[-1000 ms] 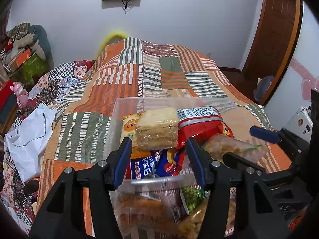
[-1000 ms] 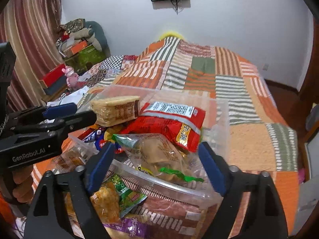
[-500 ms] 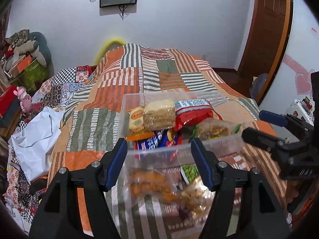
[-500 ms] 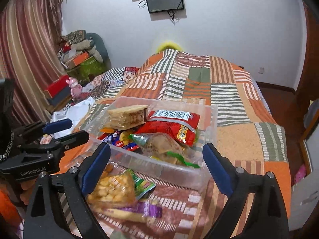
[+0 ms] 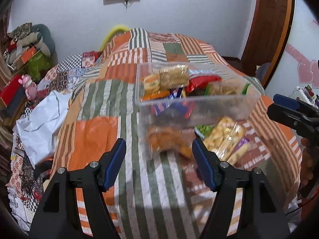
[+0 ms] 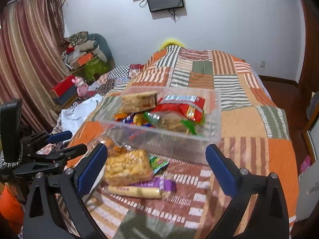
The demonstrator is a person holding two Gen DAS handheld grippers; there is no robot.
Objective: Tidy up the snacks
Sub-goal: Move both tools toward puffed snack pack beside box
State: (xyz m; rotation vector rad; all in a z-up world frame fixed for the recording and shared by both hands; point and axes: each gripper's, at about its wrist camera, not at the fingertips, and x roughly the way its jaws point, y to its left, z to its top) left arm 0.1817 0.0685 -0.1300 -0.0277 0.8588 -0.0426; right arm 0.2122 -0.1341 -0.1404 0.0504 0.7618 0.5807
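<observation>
A clear plastic bin [image 6: 215, 119] [image 5: 199, 109] sits on the patchwork bed and holds several snack packs, among them a red bag [image 6: 183, 105] and a wafer pack [image 6: 138, 101]. In front of it lie loose snacks: a clear bag of yellow crackers [image 6: 127, 166], an orange snack bag [image 5: 169, 139], a green packet [image 6: 158, 162] and a purple-wrapped bar [image 6: 143, 189]. My left gripper [image 5: 159, 163] is open and empty, short of the orange bag. My right gripper [image 6: 156, 167] is open and empty, over the loose snacks.
The bed's quilt [image 6: 249, 119] stretches beyond the bin. A white sheet [image 5: 39, 123] lies at the bed's left edge. Boxes and a pink toy [image 6: 80, 85] sit left by the curtain. A wooden door [image 5: 267, 29] is at the right.
Both grippers have pulled back and away from the bin, which now looks smaller and farther. The loose snacks in front of the bin have come into full view. Jaws stay open.
</observation>
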